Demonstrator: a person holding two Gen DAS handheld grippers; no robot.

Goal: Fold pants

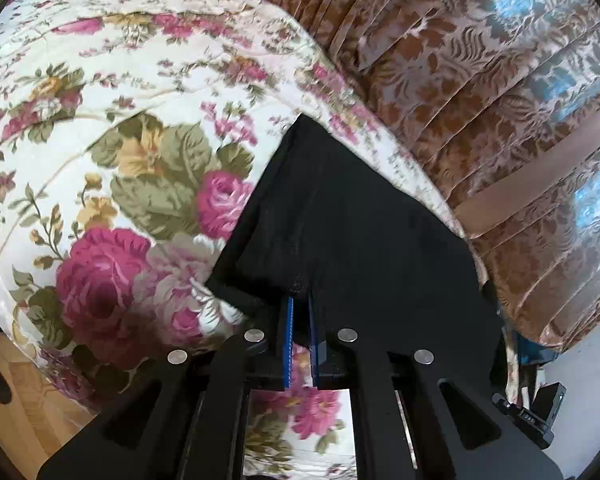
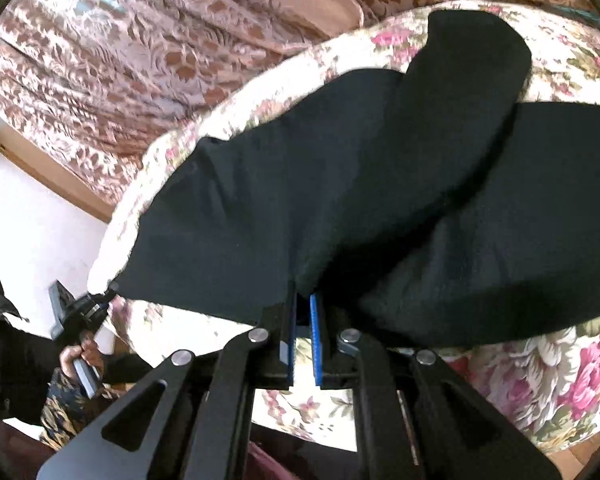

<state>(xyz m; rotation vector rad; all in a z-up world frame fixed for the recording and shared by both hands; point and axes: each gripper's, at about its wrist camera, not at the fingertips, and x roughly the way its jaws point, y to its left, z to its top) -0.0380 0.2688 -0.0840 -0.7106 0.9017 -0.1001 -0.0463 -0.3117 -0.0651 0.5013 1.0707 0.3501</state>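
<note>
Black pants [image 2: 340, 184] lie spread over a floral quilt [image 2: 580, 364], one leg folded across the other. My right gripper [image 2: 303, 296] is shut on the near edge of the pants, its blue pads pinching the cloth. My left gripper [image 1: 300, 298] is shut on another edge of the pants [image 1: 352, 220], and it also shows in the right wrist view [image 2: 100, 300] at the far left corner of the cloth. The fingertips of both are hidden in the black fabric.
The floral quilt [image 1: 100, 160] covers a bed. Brown patterned curtains [image 1: 500, 100] hang behind it, also in the right wrist view [image 2: 120, 60]. Wooden floor [image 1: 28, 400] shows at the lower left. The person's hand [image 2: 80, 356] holds the left gripper's handle.
</note>
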